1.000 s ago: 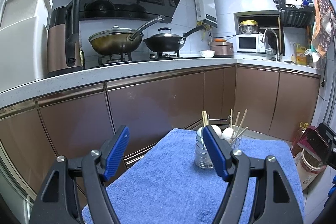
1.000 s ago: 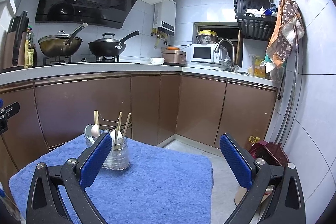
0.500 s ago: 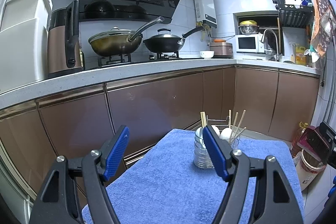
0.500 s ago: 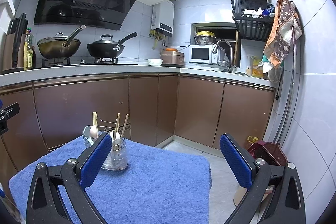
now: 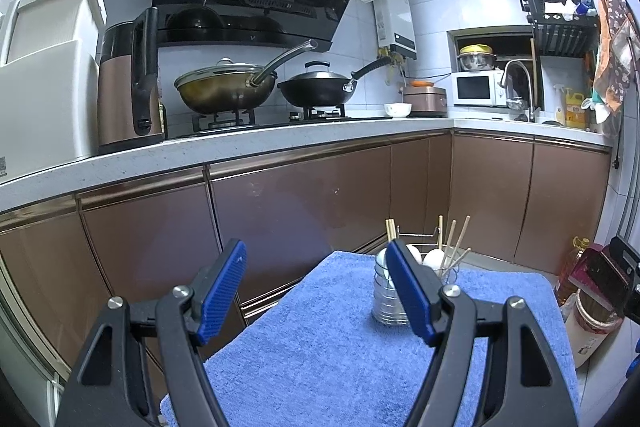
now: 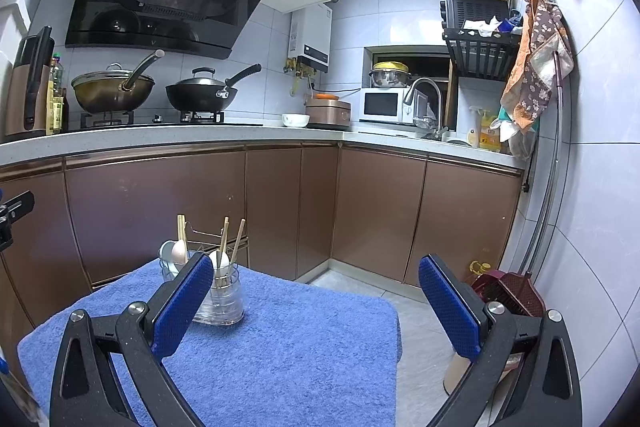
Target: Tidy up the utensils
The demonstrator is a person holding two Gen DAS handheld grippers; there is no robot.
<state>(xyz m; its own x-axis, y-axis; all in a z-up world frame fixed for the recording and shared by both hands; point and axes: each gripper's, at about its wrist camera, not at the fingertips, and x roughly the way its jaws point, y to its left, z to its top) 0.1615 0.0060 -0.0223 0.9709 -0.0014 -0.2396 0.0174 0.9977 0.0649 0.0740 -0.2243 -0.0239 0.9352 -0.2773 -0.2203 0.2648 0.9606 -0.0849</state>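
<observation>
A clear and metal utensil holder (image 5: 384, 301) (image 6: 224, 297) stands on a blue towel (image 5: 328, 351) (image 6: 280, 347), toward its far side. Wooden chopsticks (image 5: 452, 241) (image 6: 236, 239) and white spoons (image 5: 434, 259) (image 6: 179, 251) stick up out of it. My left gripper (image 5: 316, 287) hovers wide open above the towel's near part, with the holder just behind its right finger. My right gripper (image 6: 316, 303) is also wide open, the holder behind its left finger. Nothing sits between either pair of blue pads.
Brown cabinets (image 5: 300, 211) under a white counter (image 6: 160, 137) run behind the towel. Two pans (image 5: 224, 91) (image 5: 316, 91) sit on the stove beside a kettle (image 5: 128, 87). A microwave (image 6: 384, 105) and sink tap (image 6: 424, 95) lie at the right. A red dustpan (image 6: 508, 295) rests on the floor.
</observation>
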